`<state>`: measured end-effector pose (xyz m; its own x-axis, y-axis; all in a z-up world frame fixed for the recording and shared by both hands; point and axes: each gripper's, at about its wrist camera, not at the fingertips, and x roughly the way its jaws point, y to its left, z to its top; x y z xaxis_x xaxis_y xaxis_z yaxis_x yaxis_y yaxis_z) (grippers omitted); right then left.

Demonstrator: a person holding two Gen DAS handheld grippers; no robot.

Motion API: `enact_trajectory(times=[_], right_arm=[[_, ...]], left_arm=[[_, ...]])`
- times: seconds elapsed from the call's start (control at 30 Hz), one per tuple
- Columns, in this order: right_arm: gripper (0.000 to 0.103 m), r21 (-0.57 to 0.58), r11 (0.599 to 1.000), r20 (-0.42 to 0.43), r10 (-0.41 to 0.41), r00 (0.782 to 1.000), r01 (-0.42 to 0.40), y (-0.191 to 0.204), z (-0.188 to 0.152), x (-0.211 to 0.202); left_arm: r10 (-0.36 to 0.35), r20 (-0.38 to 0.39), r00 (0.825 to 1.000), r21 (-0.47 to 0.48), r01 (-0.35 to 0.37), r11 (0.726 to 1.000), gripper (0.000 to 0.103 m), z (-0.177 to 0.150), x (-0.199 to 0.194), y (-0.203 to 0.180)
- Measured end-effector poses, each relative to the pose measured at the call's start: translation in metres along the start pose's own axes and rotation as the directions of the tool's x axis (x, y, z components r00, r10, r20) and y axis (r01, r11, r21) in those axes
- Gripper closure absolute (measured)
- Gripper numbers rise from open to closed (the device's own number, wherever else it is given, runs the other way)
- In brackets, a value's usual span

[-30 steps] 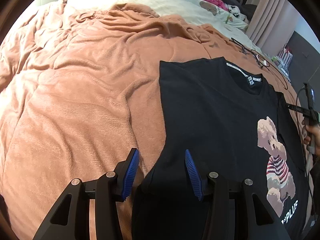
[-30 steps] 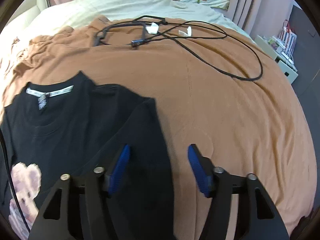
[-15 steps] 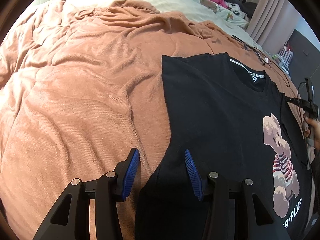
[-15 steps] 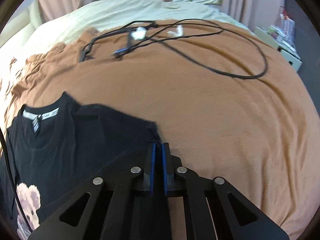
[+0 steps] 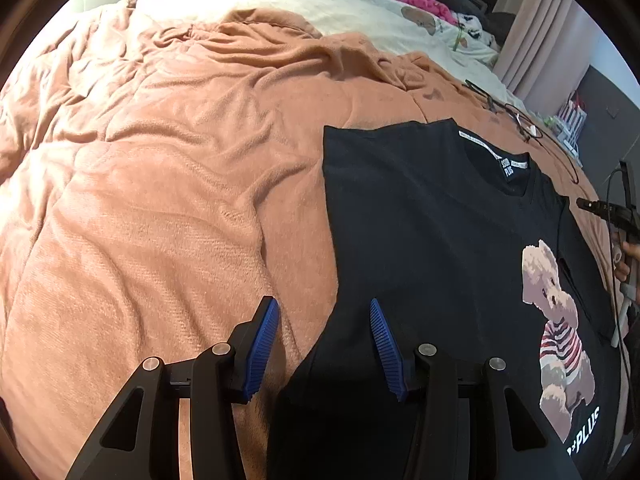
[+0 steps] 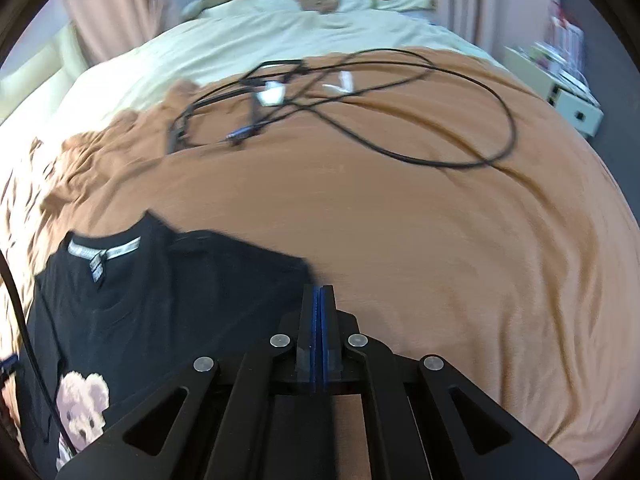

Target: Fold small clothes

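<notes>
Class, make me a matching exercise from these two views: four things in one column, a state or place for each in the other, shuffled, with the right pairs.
Things:
1. left hand-held gripper
2. right hand-held gripper
3. black bear-print T-shirt
4. tangled black cable

States:
A. lying flat on the orange blanket
B. open
C. far side of the blanket
D. shut on the shirt's edge

Pairs: 1-B, 2-D, 3-A, 4-C

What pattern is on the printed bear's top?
Red and white stripes on the bear print, clearest in the left wrist view.
</notes>
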<state>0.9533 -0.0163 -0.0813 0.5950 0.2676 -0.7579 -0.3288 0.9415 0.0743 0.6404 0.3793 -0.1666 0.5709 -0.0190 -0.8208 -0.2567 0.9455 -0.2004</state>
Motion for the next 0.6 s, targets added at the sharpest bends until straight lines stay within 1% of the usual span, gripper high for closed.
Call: enact_trajectory(times=[0.07,0.13,0.17,0.23,0.3,0.37,0.4,0.43,0.5,0.53,0.6], right_arm=[[0.103,-0.013,1.0,-0.017,-0.003,1.0,0.003,0.005,0.002,0.01],[0.103,-0.021,0.999,-0.045,-0.039,0.998,0.038,0.005,0.002,0.023],[0.103,-0.019,0.999,-0.059,-0.039,0.998,0.038,0.002,0.003,0.028],[0.103,-0.016,0.998,-0.062,-0.056,0.997,0.055,0.003,0.002,0.035],[0.103,-0.003,0.996,-0.049,-0.093,0.994,0.093,0.001,0.005,0.041],[0.103,-0.009,0.985,-0.047,-0.173,0.984,0.173,0.001,0.009,0.046],[0.103,-0.017,0.973,-0.052,-0.232,0.971,0.231,0.002,0.009,0.049],[0.103,-0.025,0.962,-0.07,-0.273,0.959,0.272,0.002,0.009,0.053],[0.103,-0.004,0.964,-0.081,-0.264,0.961,0.264,-0.002,0.01,0.053],[0.103,0.022,0.966,-0.084,-0.256,0.963,0.259,-0.005,0.011,0.048],[0.103,0.035,0.972,-0.072,-0.231,0.97,0.233,-0.006,0.009,0.035]], left_arm=[[-0.001,0.003,1.0,0.002,0.001,1.0,0.053,0.0,-0.001,-0.001],[-0.001,-0.002,1.0,0.002,0.001,1.0,0.053,-0.001,0.001,-0.001],[0.0,-0.005,1.0,0.002,0.0,1.0,0.053,-0.002,0.002,0.0],[0.005,-0.013,1.0,0.007,-0.005,1.0,0.053,-0.004,0.003,0.0],[0.01,-0.02,1.0,0.006,-0.009,1.0,0.053,-0.005,0.005,0.002],[0.012,-0.024,1.0,-0.002,-0.012,1.0,0.053,-0.006,0.005,0.004],[0.011,-0.023,1.0,-0.006,-0.011,1.0,0.053,-0.006,0.005,0.004],[0.011,-0.023,1.0,-0.011,-0.011,1.0,0.053,-0.006,0.004,0.004],[0.011,-0.023,1.0,-0.015,-0.011,1.0,0.053,-0.007,0.002,0.003],[0.008,-0.022,1.0,-0.017,-0.009,1.0,0.053,-0.007,-0.001,0.003],[0.005,-0.02,1.0,-0.018,-0.005,1.0,0.053,-0.009,-0.005,0.002]])
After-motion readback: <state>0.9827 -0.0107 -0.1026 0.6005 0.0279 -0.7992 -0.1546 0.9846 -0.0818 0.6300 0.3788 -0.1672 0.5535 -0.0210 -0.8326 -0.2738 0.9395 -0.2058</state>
